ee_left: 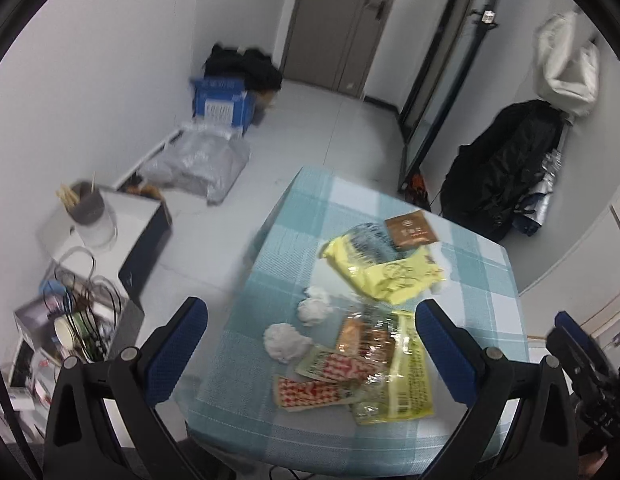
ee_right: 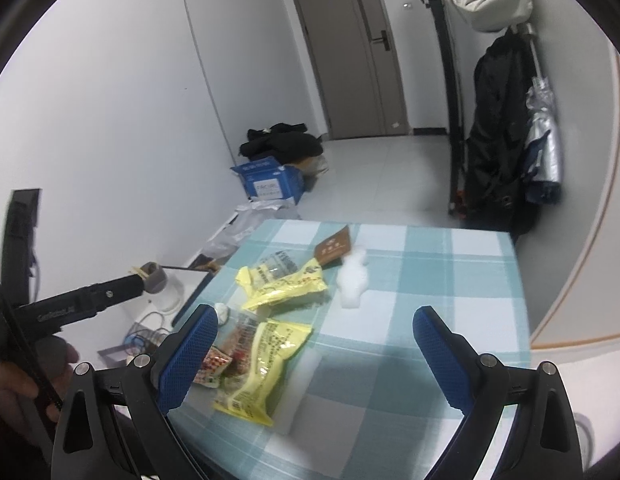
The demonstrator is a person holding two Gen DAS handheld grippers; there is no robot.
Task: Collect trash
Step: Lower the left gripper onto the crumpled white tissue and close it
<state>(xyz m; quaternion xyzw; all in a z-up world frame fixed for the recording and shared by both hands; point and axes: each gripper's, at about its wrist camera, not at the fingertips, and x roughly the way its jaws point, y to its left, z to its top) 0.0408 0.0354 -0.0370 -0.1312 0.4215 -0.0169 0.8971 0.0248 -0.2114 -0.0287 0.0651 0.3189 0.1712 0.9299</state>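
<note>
Trash lies on a small table with a teal checked cloth (ee_left: 482, 280) (ee_right: 430, 280). It includes yellow snack wrappers (ee_left: 390, 276) (ee_right: 282, 284), a second yellow bag (ee_left: 410, 380) (ee_right: 262, 364), red-patterned packets (ee_left: 314, 392), a brown sachet (ee_left: 410, 230) (ee_right: 334, 249) and crumpled white tissues (ee_left: 286, 340) (ee_right: 352, 280). My left gripper (ee_left: 310, 344) is open and empty, hovering above the near wrappers. My right gripper (ee_right: 314, 344) is open and empty above the near part of the table.
An open bin or box with cups and cables (ee_left: 78, 320) stands on the floor left of the table. A white box with a grey cup (ee_left: 86, 204), a blue carton (ee_left: 222, 104) (ee_right: 270, 182), plastic bags and hanging coats (ee_right: 502, 128) line the room's edges.
</note>
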